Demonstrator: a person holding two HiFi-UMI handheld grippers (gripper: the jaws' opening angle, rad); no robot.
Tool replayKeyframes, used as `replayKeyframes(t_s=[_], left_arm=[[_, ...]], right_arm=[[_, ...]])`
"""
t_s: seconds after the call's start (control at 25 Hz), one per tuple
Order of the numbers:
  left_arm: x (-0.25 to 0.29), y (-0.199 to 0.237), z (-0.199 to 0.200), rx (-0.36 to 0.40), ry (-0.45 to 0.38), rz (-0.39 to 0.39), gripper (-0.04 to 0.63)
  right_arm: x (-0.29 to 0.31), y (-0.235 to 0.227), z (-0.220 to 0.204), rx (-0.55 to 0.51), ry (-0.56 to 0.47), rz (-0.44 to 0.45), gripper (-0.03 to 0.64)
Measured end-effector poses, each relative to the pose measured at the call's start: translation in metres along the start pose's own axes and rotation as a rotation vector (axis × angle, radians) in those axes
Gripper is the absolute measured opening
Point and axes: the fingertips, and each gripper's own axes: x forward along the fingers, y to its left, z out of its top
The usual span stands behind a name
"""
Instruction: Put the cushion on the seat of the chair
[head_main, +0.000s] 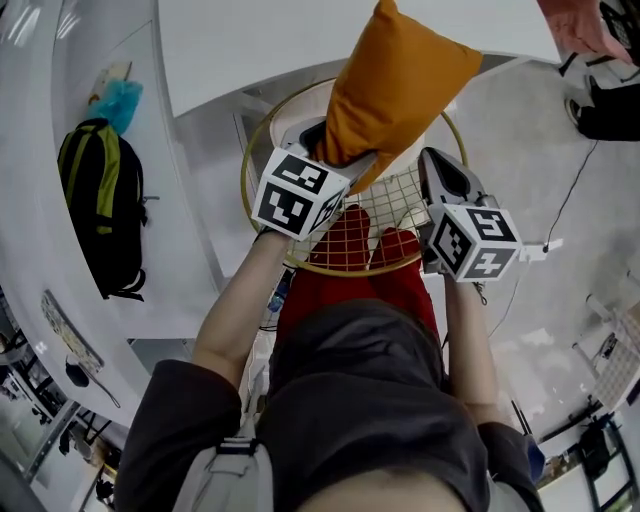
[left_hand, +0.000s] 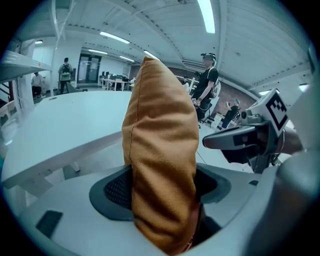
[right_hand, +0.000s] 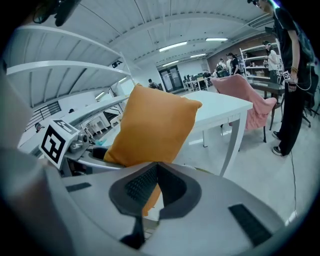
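An orange cushion (head_main: 395, 80) hangs upright over a round chair (head_main: 250, 205) of gold wire. My left gripper (head_main: 335, 152) is shut on the cushion's lower corner. In the left gripper view the cushion (left_hand: 160, 150) fills the gap between both pads and hides what lies behind it. My right gripper (head_main: 436, 165) hovers just right of the cushion over the chair's wire grid (head_main: 400, 200), with its jaws together and nothing between them. In the right gripper view the cushion (right_hand: 150, 125) stands ahead and to the left, apart from the right gripper (right_hand: 152, 167).
A white table (head_main: 300, 40) stands beyond the chair. A black and green backpack (head_main: 100, 200) lies on a white surface at the left. A bystander in black (right_hand: 295, 75) stands on the right by a pink-draped chair (right_hand: 245, 95). Cables run across the floor (head_main: 575, 190).
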Motion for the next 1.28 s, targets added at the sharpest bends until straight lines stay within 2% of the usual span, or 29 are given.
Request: replayKeyframes(t_s=[0.8,1.08,1.28], left_arm=[[0.048,0.000,-0.062,0.076,0.213,-0.097,0.348],[0.064,0.009,-0.083,0.049,0.289,-0.119,0.350],[0.079,0.015,-0.099,0.081,0.353,-0.122,0.350]], right_arm=[[0.024,-0.016,-0.034,0.043,0.082,-0.061,0.017],[0.032,-0.017,-0.050,0.080,0.112,-0.050,0.017],[0.038,-0.018,-0.060,0.088,0.137,-0.042,0.017]])
